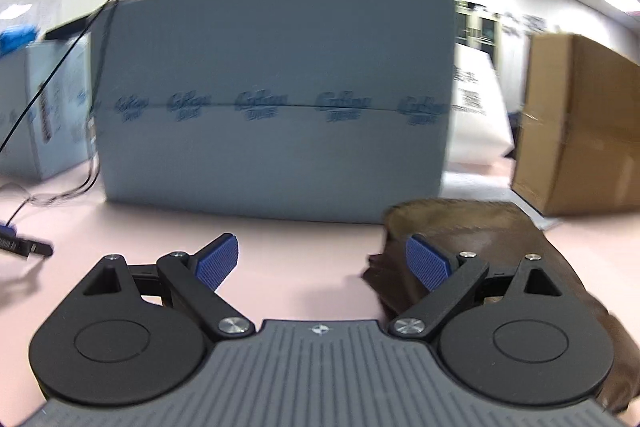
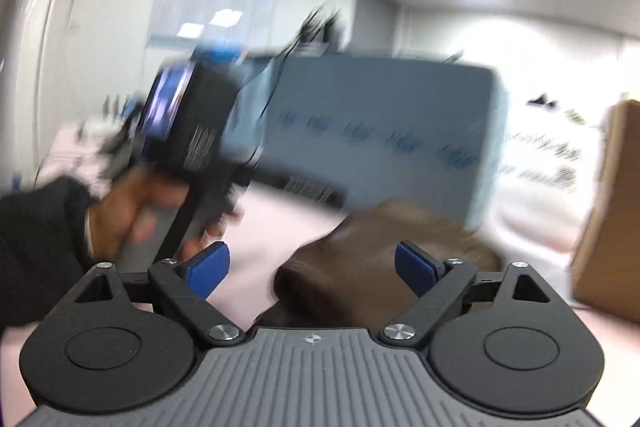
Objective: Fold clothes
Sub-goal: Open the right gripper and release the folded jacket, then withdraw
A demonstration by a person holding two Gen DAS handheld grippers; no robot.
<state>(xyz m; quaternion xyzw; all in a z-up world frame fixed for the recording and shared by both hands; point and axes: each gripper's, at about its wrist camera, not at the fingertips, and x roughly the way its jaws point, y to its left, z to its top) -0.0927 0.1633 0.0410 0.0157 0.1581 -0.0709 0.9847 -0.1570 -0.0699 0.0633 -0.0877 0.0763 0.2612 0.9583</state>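
Observation:
A dark brown folded garment (image 1: 472, 227) lies on the pink table (image 1: 280, 239), at the lower right of the left wrist view. My left gripper (image 1: 322, 261) is open; only bare table shows between its blue pads, and its right finger (image 1: 426, 263) stands in front of the garment's left edge. In the blurred right wrist view the same brown garment (image 2: 360, 247) lies just ahead. My right gripper (image 2: 312, 271) is open, the garment showing beyond its jaws with neither pad pressing on it. At the left of that view, a hand (image 2: 132, 211) holds the other gripper's handle.
A big grey-blue box (image 1: 276, 99) stands across the table behind the garment. A cardboard box (image 1: 580, 131) is at the right, a white bag (image 1: 476, 107) between them. A pale carton (image 1: 44, 107), black cables (image 1: 48, 83) and a plug (image 1: 24, 247) are at the left.

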